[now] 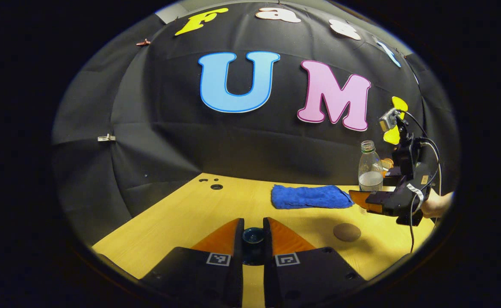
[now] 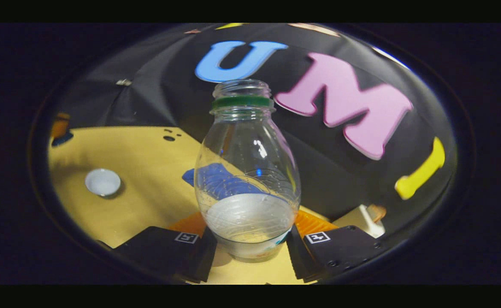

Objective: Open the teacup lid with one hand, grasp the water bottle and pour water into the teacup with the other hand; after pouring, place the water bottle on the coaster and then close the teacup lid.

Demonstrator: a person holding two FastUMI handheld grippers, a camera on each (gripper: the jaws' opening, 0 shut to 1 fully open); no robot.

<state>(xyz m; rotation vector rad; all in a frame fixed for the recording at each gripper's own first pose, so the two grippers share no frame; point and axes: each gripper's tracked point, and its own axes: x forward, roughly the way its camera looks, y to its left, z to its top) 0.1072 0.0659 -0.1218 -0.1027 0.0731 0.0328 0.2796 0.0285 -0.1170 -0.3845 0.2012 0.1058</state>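
Observation:
My left gripper [image 1: 253, 233] is shut on the dark lid [image 1: 253, 239] by its knob, held above the yellow table [image 1: 182, 214]. The white teacup [image 2: 102, 182] stands open at the left of the right gripper view. The clear water bottle [image 2: 248, 184] stands upright and uncapped, with a green neck ring and a little water in it. My right gripper [image 2: 250, 239] is shut on its base, one finger on each side. In the left gripper view the bottle [image 1: 370, 169] and the right gripper [image 1: 374, 201] sit at the far right, with the round brown coaster [image 1: 347, 232] just in front of them.
A blue cloth [image 1: 310, 196] lies on the table between the two grippers, near the black wall. Small holes [image 1: 216, 186] mark the table's far left corner. A hand [image 1: 436, 204] holds the right gripper. A white block [image 2: 363, 218] sits beside the right gripper.

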